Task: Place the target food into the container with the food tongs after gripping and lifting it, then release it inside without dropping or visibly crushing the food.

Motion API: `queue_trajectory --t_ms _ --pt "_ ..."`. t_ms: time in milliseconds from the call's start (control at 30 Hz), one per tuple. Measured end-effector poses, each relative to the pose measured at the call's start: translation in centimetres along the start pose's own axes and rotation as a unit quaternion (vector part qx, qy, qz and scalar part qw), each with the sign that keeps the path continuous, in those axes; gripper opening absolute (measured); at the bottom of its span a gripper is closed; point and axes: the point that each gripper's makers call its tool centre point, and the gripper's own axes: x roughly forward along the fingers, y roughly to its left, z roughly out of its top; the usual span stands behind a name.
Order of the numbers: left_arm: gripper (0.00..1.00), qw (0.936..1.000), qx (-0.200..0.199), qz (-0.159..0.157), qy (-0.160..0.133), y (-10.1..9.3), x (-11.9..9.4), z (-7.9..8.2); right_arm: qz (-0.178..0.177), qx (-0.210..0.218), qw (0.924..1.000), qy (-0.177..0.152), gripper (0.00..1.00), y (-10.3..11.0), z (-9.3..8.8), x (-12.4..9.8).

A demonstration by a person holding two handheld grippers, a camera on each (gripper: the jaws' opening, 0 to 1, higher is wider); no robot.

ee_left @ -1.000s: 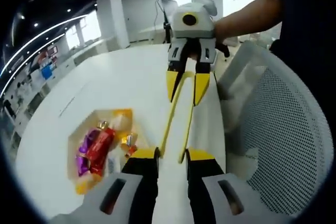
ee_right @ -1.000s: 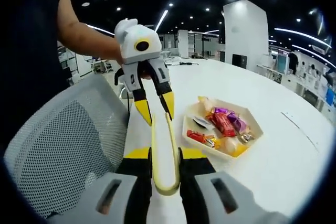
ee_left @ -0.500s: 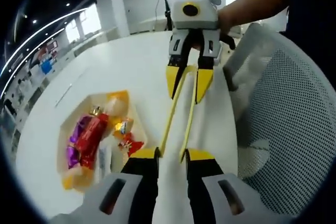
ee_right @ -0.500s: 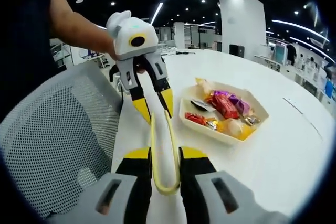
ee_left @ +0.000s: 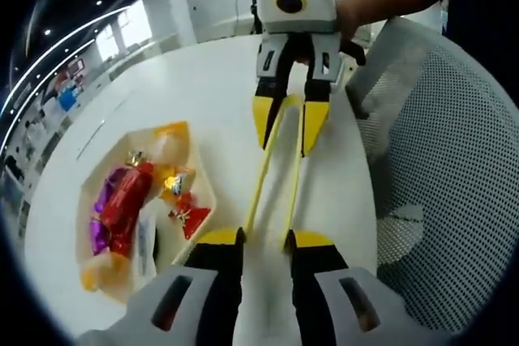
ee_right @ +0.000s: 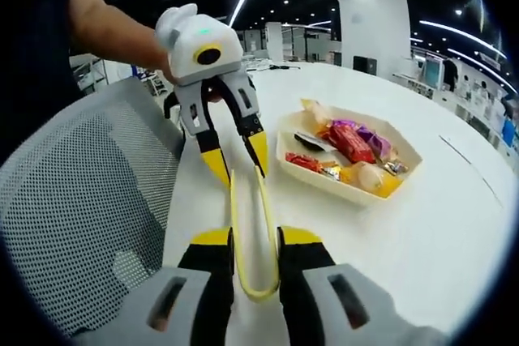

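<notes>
Left gripper view first: the left gripper (ee_left: 265, 241) has its black-and-yellow jaws closed on the open ends of the yellow tongs (ee_left: 274, 174), one arm against each jaw. Straight ahead of the jaws the right gripper (ee_left: 285, 126) faces back, its yellow tips set around the tongs' far end. The tray (ee_left: 207, 186) of wrapped sweets now sits lower and to the left of the jaws, closer in than a second ago, with the red sweet (ee_left: 125, 207) lying lengthways in it. That is the camera tipping down, not the tray sliding. A mesh chair back (ee_left: 454, 168) stands to the right of the jaws, over the white table (ee_left: 195, 87).

Over to the right gripper view: the right gripper (ee_right: 255, 250) clasps the looped end of the tongs (ee_right: 250, 232), the loop hanging between its jaws. The left gripper (ee_right: 237, 155) stands ahead, its tips pinching the tongs' two arms. The tray (ee_right: 312, 180) lies right of the jaws, a touch nearer than half a second back, red sweet (ee_right: 351, 143) on top of the pile.

So the tongs stay shared between both grippers while the pair drifts toward the tray. No food is picked yet; I judge the hand-over must finish first, leaving one gripper to work the tongs.
</notes>
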Motion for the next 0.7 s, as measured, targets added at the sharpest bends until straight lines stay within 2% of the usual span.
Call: queue_trajectory --t_ms 133,233,267,300,367,533,633,700 --pt "0.2 1.0 -0.002 0.002 -0.004 0.1 -0.1 0.2 0.0 0.012 0.9999 0.0 0.2 -0.2 -0.4 0.0" --pt "0.25 0.9999 0.0 0.008 -0.008 0.2 -0.1 0.2 -0.002 0.015 0.9998 0.014 0.21 -0.3 -1.2 0.3" --pt "0.26 0.9998 -0.013 0.015 -0.009 0.4 -0.1 0.2 0.0 0.016 0.9997 0.019 0.2 -0.3 -1.5 0.4" --pt "0.27 0.9989 -0.04 0.02 -0.009 0.5 -0.1 0.1 0.004 0.009 0.9999 0.01 0.2 0.0 -1.2 0.3" --pt "0.28 0.9967 -0.074 0.014 -0.031 0.4 -0.2 0.3 0.002 0.004 0.9998 0.018 0.2 0.0 -1.2 0.1" --pt "0.26 0.9935 -0.104 0.026 -0.038 0.8 -1.0 0.0 0.003 -0.003 0.9996 0.028 0.2 -0.2 -1.1 -0.2" --pt "0.36 0.9913 -0.119 0.031 -0.046 0.7 -1.8 -0.1 0.007 -0.001 0.9997 0.025 0.21 -0.2 -0.9 -0.5" --pt "0.42 0.9898 -0.129 0.031 -0.051 0.6 -2.3 -0.2 0.001 0.006 0.9997 0.023 0.28 -0.5 -0.7 -0.7"
